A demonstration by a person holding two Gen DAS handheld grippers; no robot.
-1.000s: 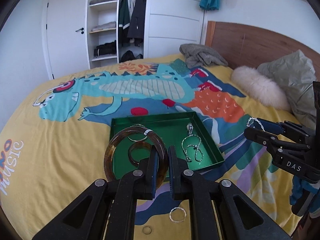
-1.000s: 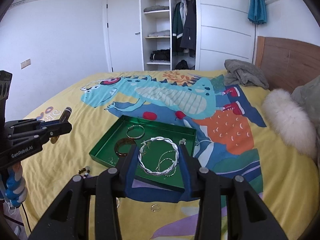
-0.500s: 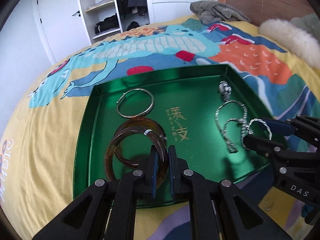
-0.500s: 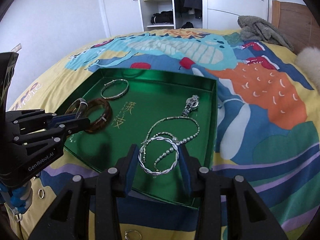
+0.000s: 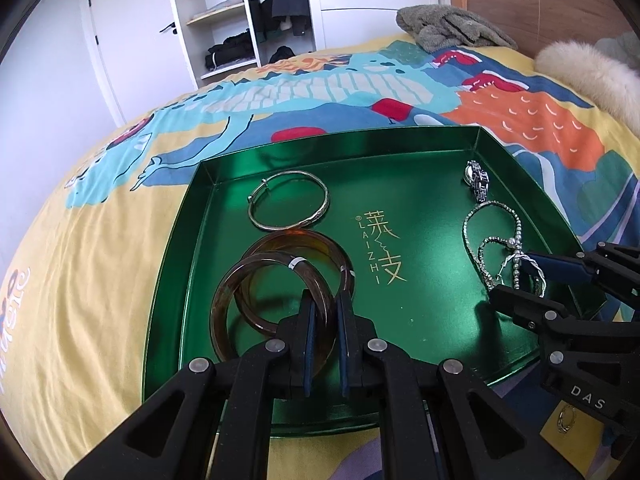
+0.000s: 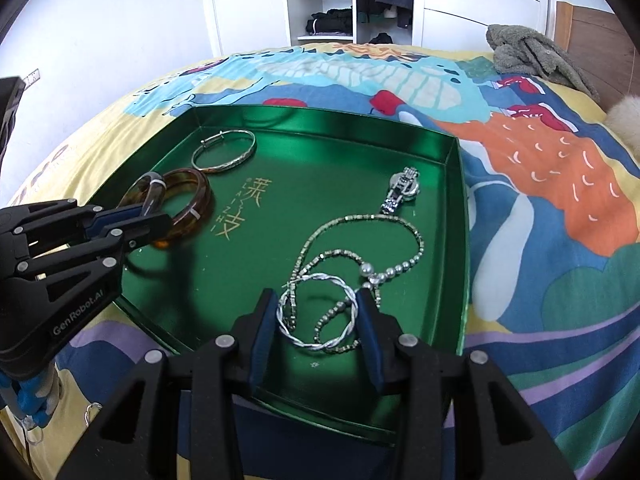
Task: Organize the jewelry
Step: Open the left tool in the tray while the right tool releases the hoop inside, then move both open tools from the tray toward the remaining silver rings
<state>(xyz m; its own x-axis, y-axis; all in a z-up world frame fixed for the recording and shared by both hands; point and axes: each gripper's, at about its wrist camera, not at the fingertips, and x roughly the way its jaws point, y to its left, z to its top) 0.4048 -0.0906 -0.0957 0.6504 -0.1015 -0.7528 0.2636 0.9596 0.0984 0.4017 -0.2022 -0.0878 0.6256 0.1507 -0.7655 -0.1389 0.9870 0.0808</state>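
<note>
Brown bangle [image 5: 272,308] and twisted silver bangle [image 6: 316,312] over green tray [image 5: 420,312].

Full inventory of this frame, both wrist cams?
tray: 1, green, on bedspread
brown bangles: 2; one in left grip, one on tray
silver bangle: 1, tray far left
twisted silver bangle: 1, in right grip
watch: 1, silver, tray far right
bead necklace: 1, silver, tray right
ring: 1, on bedspread
bedspread: 1, yellow, dinosaur print
left hand-held gripper: black, shut
right hand-held gripper: black, shut
</note>
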